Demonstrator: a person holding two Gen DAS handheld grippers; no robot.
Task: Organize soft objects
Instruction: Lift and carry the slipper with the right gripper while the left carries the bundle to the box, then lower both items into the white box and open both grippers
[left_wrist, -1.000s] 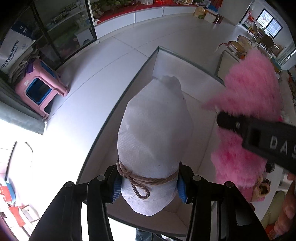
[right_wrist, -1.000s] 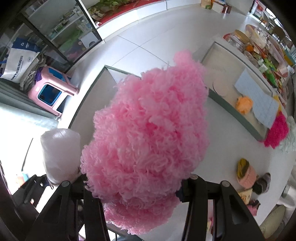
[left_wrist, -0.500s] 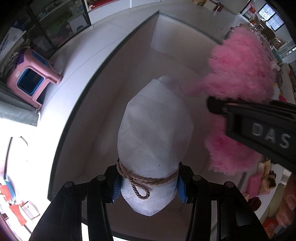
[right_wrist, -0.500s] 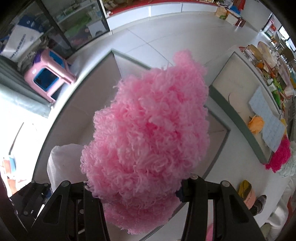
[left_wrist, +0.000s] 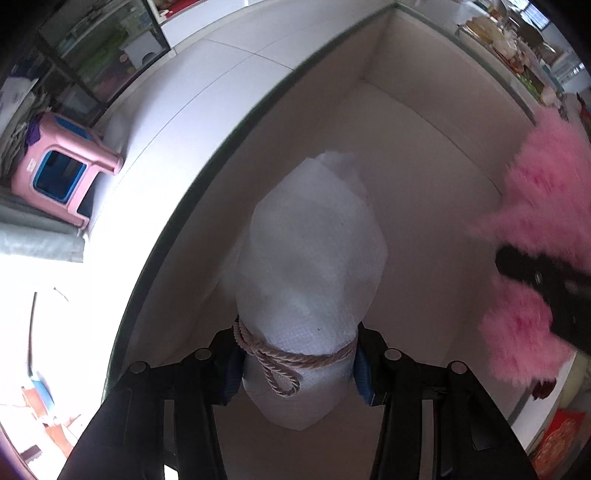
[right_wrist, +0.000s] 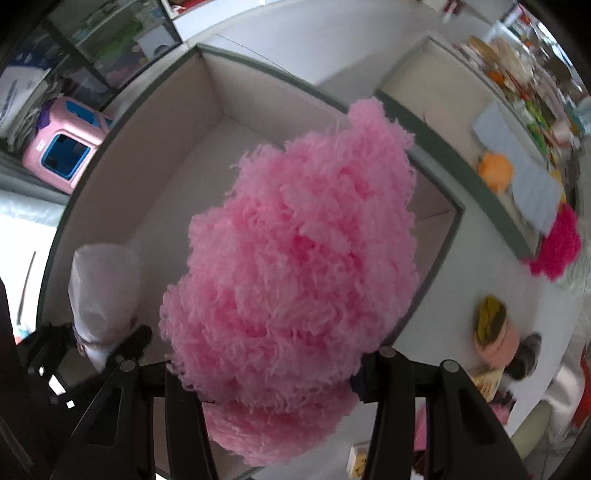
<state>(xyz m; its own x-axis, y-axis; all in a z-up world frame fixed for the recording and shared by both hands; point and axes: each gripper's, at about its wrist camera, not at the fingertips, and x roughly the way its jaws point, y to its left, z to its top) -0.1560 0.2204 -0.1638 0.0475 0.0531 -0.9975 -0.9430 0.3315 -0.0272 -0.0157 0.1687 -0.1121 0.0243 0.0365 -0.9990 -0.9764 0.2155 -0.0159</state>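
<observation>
1. Risk: both loads hang over the same box (right_wrist: 155, 122), the white bundle (left_wrist: 310, 280) on the left and the pink fluff (right_wrist: 295, 266) on the right. They sit near each other, so if both go down together the grippers could knock or the fluff could snag the other tool.
2. Risk: the fluff is bulky and spreads past the jaws. Let go too high, it may catch on the box's right rim and hang half out rather than settle on the floor.
3. Risk: the bundle is pinched low, at its rope tie (left_wrist: 291, 358). Its long body points down, so it may topple against the left wall when released. That is a guess.
4. Left gripper (left_wrist: 295, 365): jaws nearly closed, blue pads pressing the bundle's neck on both sides, at the tie. The bundle hangs inside the box near its left wall; whether it touches the floor I cannot tell.
5. Right gripper (right_wrist: 269, 369): jaws part-way in, clamped on the fluff, which hides the pads.
</observation>
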